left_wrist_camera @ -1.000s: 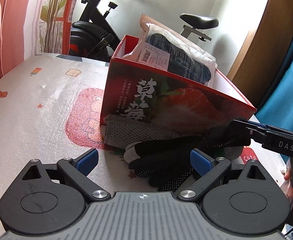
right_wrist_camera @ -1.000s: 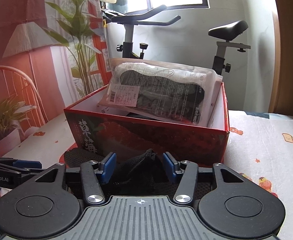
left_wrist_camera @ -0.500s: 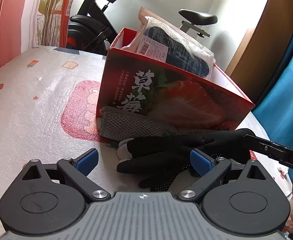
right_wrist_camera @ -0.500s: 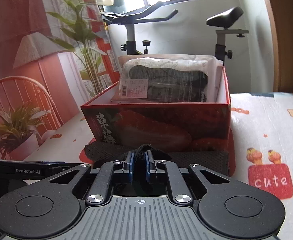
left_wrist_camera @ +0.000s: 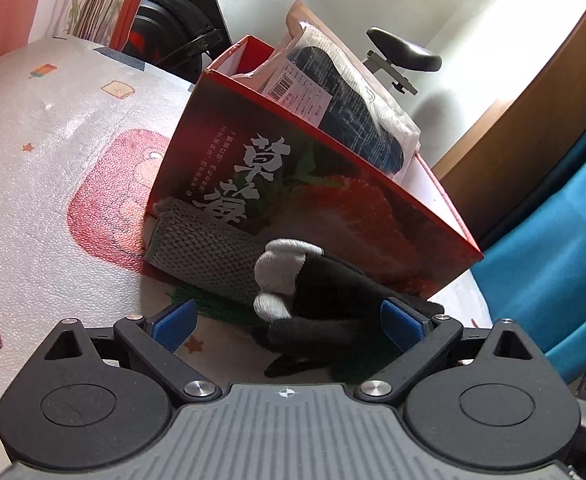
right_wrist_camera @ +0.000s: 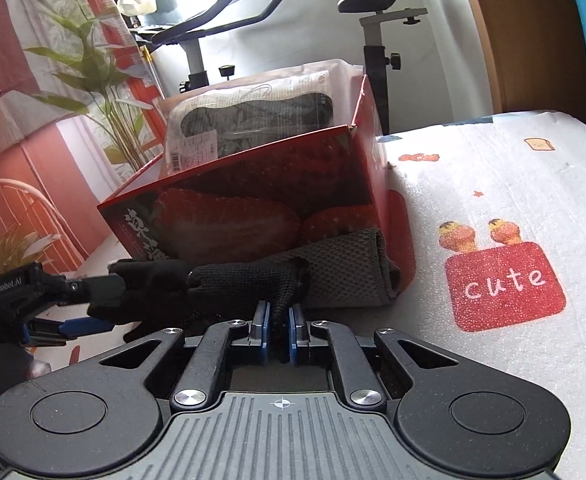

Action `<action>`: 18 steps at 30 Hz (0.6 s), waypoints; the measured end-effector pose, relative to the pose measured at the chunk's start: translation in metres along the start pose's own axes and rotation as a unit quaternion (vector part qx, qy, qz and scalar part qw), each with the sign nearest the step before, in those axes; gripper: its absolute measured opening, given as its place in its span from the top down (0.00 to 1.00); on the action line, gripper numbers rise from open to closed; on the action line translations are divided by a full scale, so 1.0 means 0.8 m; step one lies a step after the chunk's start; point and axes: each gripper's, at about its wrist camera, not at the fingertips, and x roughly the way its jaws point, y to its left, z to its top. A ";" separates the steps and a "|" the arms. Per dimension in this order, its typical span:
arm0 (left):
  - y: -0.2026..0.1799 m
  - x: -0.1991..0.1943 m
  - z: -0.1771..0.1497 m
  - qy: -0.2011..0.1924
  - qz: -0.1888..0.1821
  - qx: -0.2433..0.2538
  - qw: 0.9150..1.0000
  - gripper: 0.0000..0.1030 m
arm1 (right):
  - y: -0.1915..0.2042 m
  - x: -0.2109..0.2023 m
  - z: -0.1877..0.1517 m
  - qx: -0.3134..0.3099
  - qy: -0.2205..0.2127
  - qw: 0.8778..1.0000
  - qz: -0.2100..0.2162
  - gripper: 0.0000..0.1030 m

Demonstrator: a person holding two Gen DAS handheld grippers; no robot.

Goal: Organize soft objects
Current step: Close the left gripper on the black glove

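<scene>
Slippage is the risk: right gripper (right_wrist_camera: 279, 330) jaws clamp only a cuff fold of the black glove (right_wrist_camera: 229, 280) at lower centre, left gripper (left_wrist_camera: 287, 322) jaws apart around its fingertips, so lifting toward the red box (right_wrist_camera: 253, 184) could drop it.

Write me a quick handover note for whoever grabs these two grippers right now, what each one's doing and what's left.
Right gripper: shut on the cuff of the black glove, which looks raised off the table.
Left gripper: open, its fingers either side of the glove's fingertip end, not gripping.
Red strawberry box: on the table, already holding a bagged dark item.
Grey knit cloth: lying against the box front, untouched.
Left to do: probably glove into the box, then the cloth.
</scene>
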 end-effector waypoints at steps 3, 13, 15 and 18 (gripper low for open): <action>-0.003 0.007 0.007 -0.003 -0.015 -0.024 1.000 0.04 | -0.005 0.002 -0.002 0.003 0.002 1.000 -0.003 0.92; -0.021 0.007 0.000 0.014 -0.043 -0.034 0.998 0.09 | -0.012 0.005 -0.003 0.011 0.006 1.000 -0.009 0.93; -0.020 0.005 -0.007 0.028 -0.042 -0.032 0.998 0.09 | -0.011 0.004 -0.004 0.011 0.006 1.000 -0.007 0.93; -0.019 0.002 -0.018 0.038 -0.038 -0.017 0.998 0.11 | -0.010 0.005 -0.003 0.010 0.006 1.000 -0.007 0.93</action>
